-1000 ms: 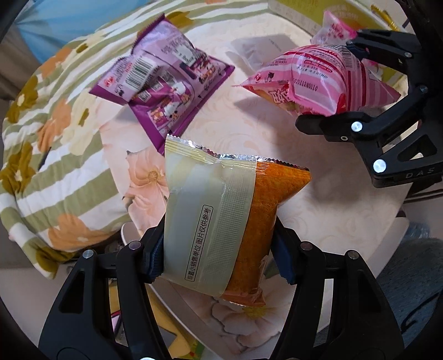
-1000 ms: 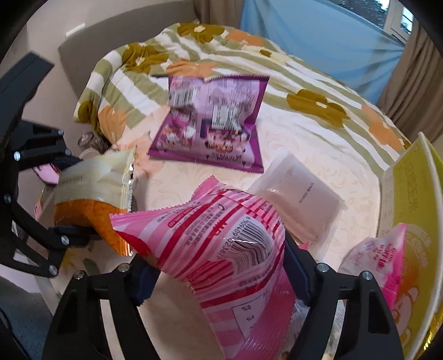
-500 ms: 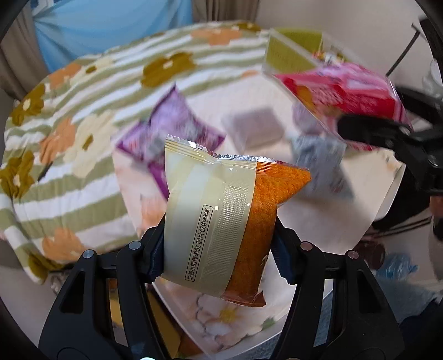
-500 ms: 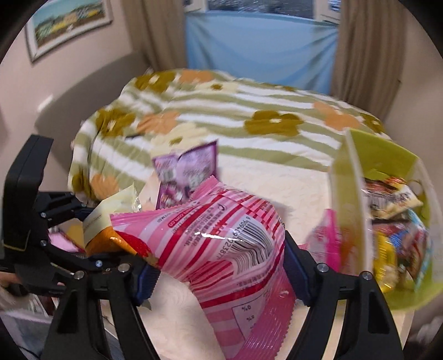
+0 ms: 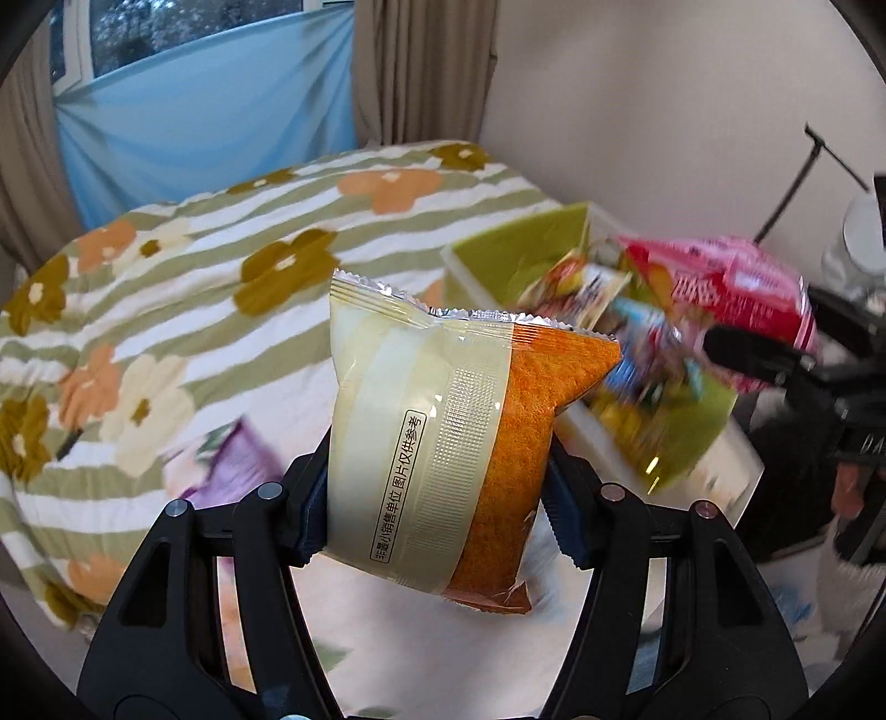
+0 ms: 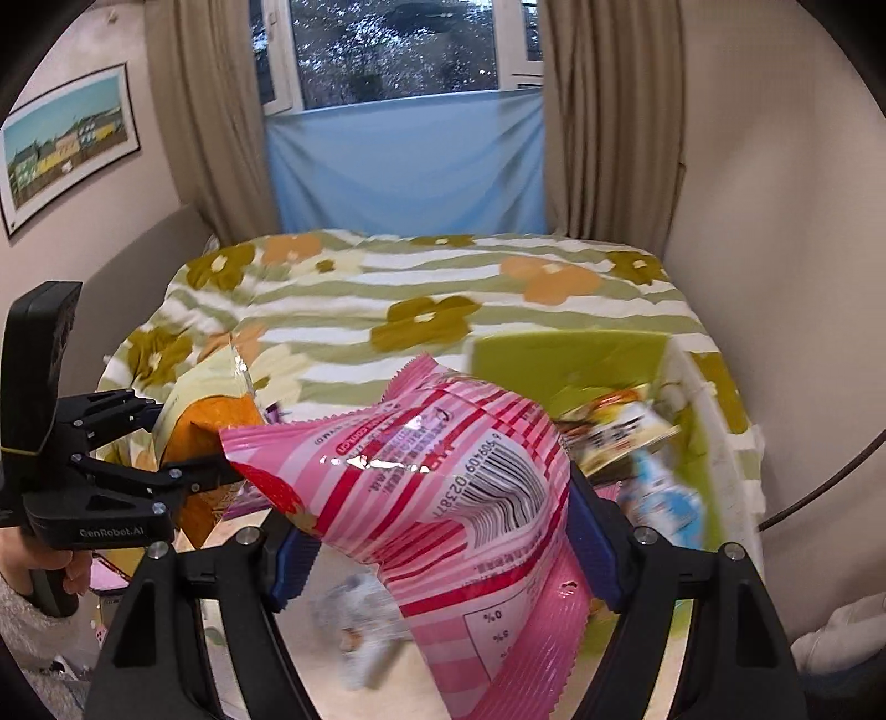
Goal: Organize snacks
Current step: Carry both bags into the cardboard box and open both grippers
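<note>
Beside the green-lined snack box (image 5: 515,249), the left gripper (image 5: 437,493) pinches a cream-and-orange foil packet (image 5: 443,437) while the right gripper (image 6: 437,548) pinches a pink striped plastic bag (image 6: 443,487)

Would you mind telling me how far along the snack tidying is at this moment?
Done: several packets already lie in the green box. In hand: the left gripper clamps a cream-and-orange packet, and the right gripper a pink striped packet. Left: both need boxing, as does a purple packet.

Floral striped bedspread (image 6: 421,288), beige curtains (image 6: 603,111), window (image 6: 398,50), framed picture (image 6: 66,138)
</note>
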### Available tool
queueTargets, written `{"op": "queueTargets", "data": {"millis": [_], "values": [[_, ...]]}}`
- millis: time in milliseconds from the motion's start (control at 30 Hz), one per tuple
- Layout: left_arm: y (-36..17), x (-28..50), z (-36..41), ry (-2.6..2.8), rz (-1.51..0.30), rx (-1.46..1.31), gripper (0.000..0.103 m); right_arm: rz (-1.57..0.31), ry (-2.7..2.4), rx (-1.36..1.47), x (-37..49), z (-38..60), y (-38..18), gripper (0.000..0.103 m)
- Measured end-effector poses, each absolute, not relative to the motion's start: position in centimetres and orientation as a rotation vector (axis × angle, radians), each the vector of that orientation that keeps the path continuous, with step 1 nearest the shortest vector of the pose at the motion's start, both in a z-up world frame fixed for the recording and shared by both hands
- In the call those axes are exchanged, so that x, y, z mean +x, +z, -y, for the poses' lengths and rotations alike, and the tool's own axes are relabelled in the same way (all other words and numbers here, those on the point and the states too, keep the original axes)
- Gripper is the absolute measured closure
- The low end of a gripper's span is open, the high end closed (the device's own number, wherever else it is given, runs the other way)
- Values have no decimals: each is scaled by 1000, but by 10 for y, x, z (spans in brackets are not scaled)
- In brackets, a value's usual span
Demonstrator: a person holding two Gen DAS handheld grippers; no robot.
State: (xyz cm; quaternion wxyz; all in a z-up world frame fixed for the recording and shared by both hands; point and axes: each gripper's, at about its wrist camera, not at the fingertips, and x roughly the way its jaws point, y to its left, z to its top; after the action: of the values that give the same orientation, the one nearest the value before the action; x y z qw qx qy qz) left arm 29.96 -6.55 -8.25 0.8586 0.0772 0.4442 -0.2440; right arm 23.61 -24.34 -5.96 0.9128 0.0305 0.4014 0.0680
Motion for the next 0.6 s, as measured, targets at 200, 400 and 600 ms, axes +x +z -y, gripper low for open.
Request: {"op": "queueTargets", "data": {"millis": [200, 400, 600], "values": [[-90, 343, 150, -488, -965, 96, 43, -827, 171, 55, 258, 312, -60, 29], [-114, 396, 217, -446, -1018, 56, 43, -867, 221, 85, 286, 367, -77, 28], [-140, 439, 261, -399, -1090, 76, 42, -916, 283, 74, 303, 395, -92, 28]]}}
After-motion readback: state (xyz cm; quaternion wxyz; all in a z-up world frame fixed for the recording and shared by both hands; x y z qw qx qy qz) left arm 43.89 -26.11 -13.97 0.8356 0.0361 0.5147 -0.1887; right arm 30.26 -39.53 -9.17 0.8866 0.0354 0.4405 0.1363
